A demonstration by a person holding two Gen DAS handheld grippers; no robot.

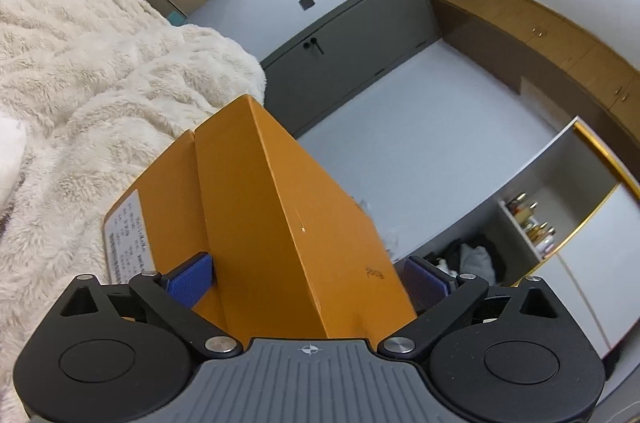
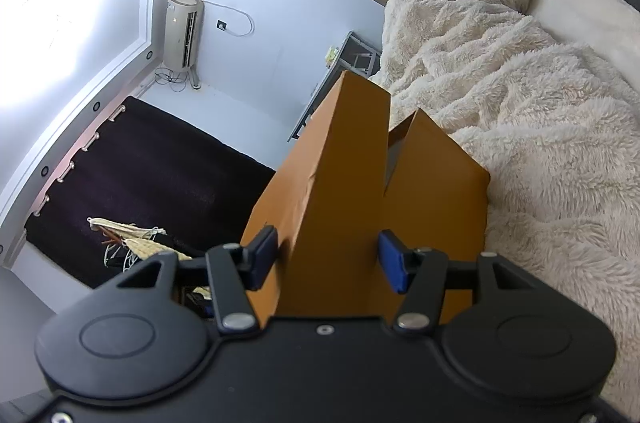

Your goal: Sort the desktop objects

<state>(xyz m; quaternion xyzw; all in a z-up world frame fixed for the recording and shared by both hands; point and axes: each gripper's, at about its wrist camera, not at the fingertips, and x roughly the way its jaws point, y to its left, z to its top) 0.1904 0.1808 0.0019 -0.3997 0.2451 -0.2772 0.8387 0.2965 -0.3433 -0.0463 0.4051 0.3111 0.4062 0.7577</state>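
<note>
The left tool [image 1: 308, 279] is clamped on the box [image 1: 256, 207], its blue pads [image 1: 192, 279] pressed to the two sides of an orange flap that runs edge-up away from the camera. The right tool [image 2: 328, 259] is clamped on the same box [image 2: 344, 191], gripping a raised flap between its blue pads [image 2: 390, 261]. In the right view a second flap stands just right of the gripped one, with a narrow dark slot between them, so the box's top is open.

The box is held up in front of the cameras, with the fluffy cream blanket [image 1: 80, 71] behind it; whether its bottom touches the blanket cannot be told. A white label [image 1: 128, 239] sits on the box's left face in the left view, close to the left pad.

Right of the box in the left view the pale floor [image 1: 420, 127] lies open, running to a grey cabinet [image 1: 352, 35] and a wooden cupboard row [image 1: 540, 35]; an open shelf unit [image 1: 532, 223] stands near the box's right edge. In the right view a dark rug [image 2: 140, 175] lies left of the box, and the blanket [image 2: 540, 143] fills the right side up to the box's right edge.
</note>
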